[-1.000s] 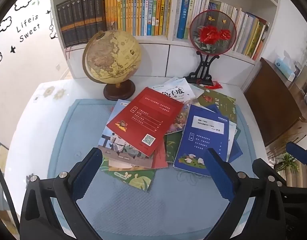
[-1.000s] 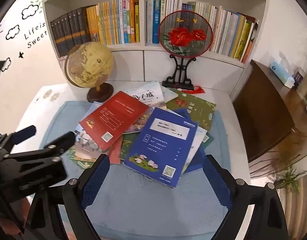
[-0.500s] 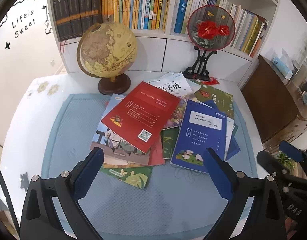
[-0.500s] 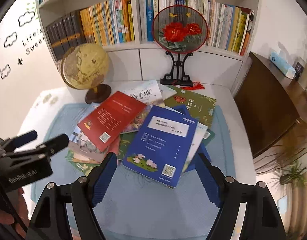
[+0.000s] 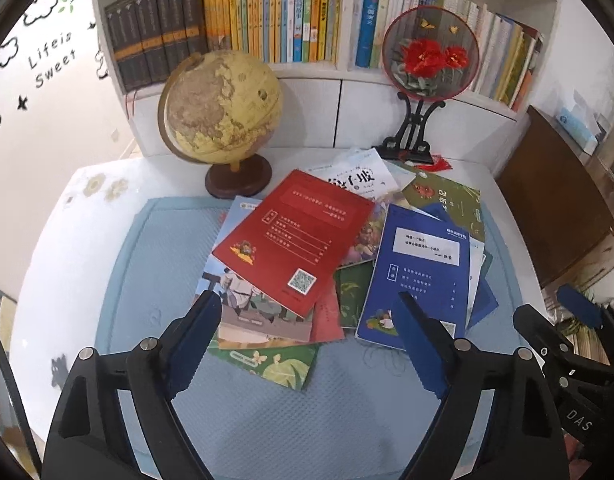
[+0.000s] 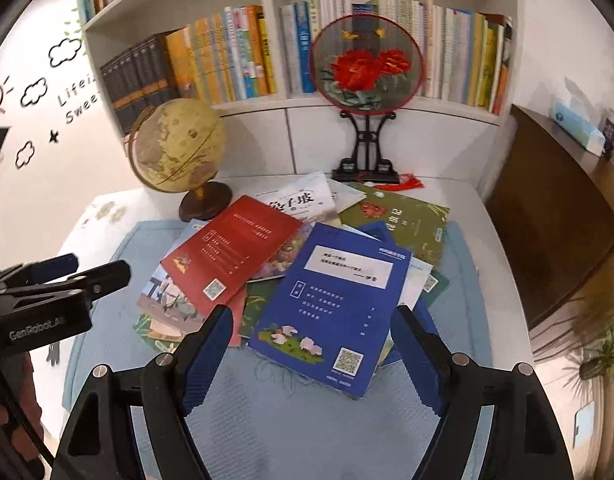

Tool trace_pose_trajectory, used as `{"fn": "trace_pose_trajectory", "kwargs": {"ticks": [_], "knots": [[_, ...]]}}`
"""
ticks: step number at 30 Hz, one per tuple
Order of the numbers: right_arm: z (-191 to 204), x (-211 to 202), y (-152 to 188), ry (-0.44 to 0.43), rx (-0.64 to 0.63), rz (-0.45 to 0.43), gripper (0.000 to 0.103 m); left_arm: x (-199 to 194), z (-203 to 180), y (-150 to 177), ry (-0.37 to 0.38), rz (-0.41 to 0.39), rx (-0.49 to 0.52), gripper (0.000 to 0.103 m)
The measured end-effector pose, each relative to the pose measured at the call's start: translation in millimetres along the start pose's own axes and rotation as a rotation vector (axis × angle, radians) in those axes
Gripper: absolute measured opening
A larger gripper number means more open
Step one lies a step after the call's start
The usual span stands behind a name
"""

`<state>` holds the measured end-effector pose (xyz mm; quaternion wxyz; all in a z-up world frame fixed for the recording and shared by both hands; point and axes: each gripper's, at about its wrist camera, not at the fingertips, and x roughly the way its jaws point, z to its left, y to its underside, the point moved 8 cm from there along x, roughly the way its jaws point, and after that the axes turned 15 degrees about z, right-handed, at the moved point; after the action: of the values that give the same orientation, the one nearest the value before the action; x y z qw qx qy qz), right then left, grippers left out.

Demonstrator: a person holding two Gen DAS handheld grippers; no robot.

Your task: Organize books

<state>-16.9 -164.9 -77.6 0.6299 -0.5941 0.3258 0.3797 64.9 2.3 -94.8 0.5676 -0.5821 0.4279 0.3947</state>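
Observation:
Several thin books lie in a loose, overlapping pile on a light blue mat (image 5: 155, 280). A red book (image 5: 295, 236) (image 6: 227, 256) lies on top at the left, a blue book (image 5: 423, 268) (image 6: 335, 296) on top at the right, and a white one (image 5: 359, 178) and a green one (image 6: 403, 220) behind them. My left gripper (image 5: 307, 328) is open and empty, above the pile's near edge. My right gripper (image 6: 307, 336) is open and empty, just before the blue book. Each gripper shows in the other's view: the right one (image 5: 563, 320), the left one (image 6: 87, 272).
A globe (image 5: 221, 108) stands at the back left of the white table (image 5: 67, 240). A round red-flower fan on a black stand (image 5: 427, 56) stands at the back right. Shelves of upright books (image 5: 267, 12) run behind. A dark wooden cabinet (image 6: 555, 200) is at the right.
Both grippers have come forward and lower toward the pile, so the books look larger. Both stay open. No book has moved.

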Motion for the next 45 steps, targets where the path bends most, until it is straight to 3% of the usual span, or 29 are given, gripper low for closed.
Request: {"fn": "trace_pose_trajectory", "kwargs": {"ticks": [5, 14, 27, 45], "knots": [[-5, 4, 0, 0.023, -0.041, 0.047, 0.079, 8, -6, 7, 0.032, 0.036, -0.025, 0.086], [8, -13, -6, 0.071, -0.105, 0.026, 0.079, 7, 3, 6, -0.014, 0.043, -0.038, 0.088], [5, -19, -2, 0.072, -0.058, 0.040, 0.079, 12, 14, -2, -0.007, 0.050, -0.054, 0.088], [-17, -10, -14, 0.097, -0.013, 0.048, 0.079, 34, -13, -21, -0.005, 0.066, 0.016, 0.088]]}}
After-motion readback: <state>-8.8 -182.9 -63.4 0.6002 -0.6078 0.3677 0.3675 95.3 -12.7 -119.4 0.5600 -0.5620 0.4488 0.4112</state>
